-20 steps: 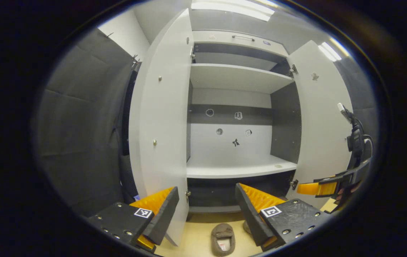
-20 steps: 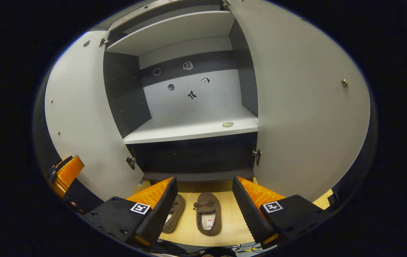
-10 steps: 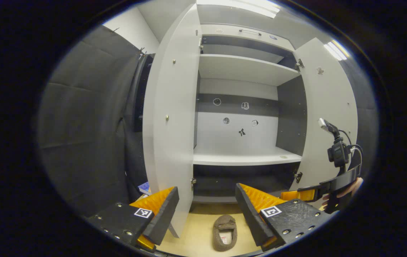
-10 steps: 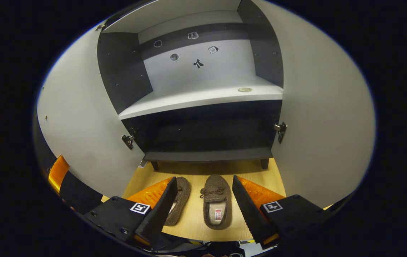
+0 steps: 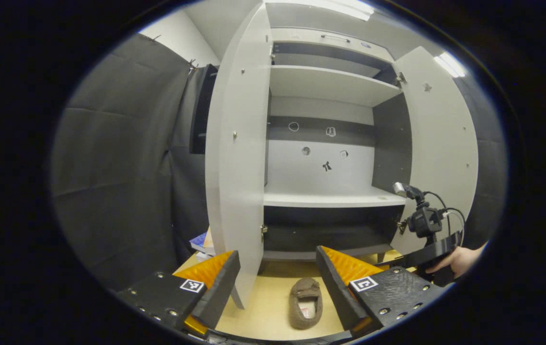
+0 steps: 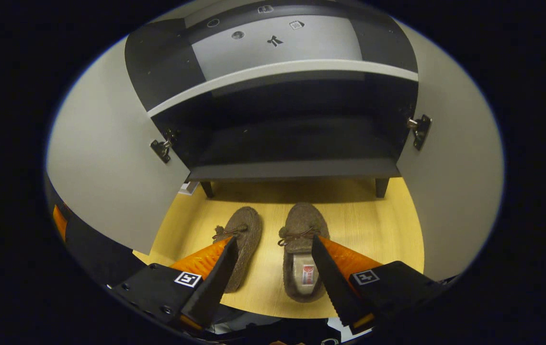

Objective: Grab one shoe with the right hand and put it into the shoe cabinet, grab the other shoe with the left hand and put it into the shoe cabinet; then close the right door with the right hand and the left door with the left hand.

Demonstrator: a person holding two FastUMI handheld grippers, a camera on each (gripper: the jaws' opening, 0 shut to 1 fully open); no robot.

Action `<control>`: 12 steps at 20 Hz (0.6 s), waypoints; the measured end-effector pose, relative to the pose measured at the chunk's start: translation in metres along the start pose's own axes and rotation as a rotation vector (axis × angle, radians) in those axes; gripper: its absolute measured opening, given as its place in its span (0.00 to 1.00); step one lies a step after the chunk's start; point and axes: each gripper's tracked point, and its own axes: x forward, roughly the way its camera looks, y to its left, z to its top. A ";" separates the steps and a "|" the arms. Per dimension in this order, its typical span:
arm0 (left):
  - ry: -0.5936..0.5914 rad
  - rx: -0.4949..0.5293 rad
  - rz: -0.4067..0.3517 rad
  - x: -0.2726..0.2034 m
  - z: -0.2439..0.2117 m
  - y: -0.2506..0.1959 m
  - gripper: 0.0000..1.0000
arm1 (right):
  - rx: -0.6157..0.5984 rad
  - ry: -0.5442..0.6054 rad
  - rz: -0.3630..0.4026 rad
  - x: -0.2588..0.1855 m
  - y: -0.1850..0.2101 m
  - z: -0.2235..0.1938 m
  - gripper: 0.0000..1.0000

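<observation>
First step: the right hand-held gripper (image 6: 269, 268), wide open and empty, hangs above two brown fuzzy slippers (image 6: 304, 254); next, lower it astride the nearer one and close.

The right gripper (image 6: 270, 275) hangs wide open above two brown shoes on the wooden floor (image 6: 373, 225). The right shoe (image 6: 301, 249) lies between its fingers, the left shoe (image 6: 242, 244) beside. Behind stands the open shoe cabinet (image 6: 297, 170).
</observation>
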 end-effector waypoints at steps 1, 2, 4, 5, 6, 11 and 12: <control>0.007 0.006 -0.002 -0.002 -0.004 -0.001 0.94 | -0.009 0.019 -0.001 0.005 -0.001 -0.006 0.99; 0.012 0.012 -0.004 -0.002 -0.007 -0.003 0.94 | -0.014 0.037 -0.003 0.010 -0.001 -0.014 0.98; 0.018 0.028 -0.016 -0.002 -0.011 -0.006 0.94 | 0.005 0.072 -0.006 0.019 -0.001 -0.027 0.98; 0.024 0.037 -0.022 -0.002 -0.014 -0.008 0.94 | 0.021 0.082 -0.003 0.024 -0.001 -0.031 0.98; 0.025 0.047 -0.024 -0.003 -0.015 -0.008 0.94 | 0.031 0.093 0.001 0.029 0.000 -0.037 0.98; 0.036 0.055 -0.009 -0.002 -0.029 -0.004 0.93 | 0.030 0.118 -0.082 0.071 -0.014 -0.059 0.99; 0.041 0.058 -0.004 -0.001 -0.031 -0.002 0.93 | 0.038 0.120 -0.090 0.079 -0.015 -0.061 0.99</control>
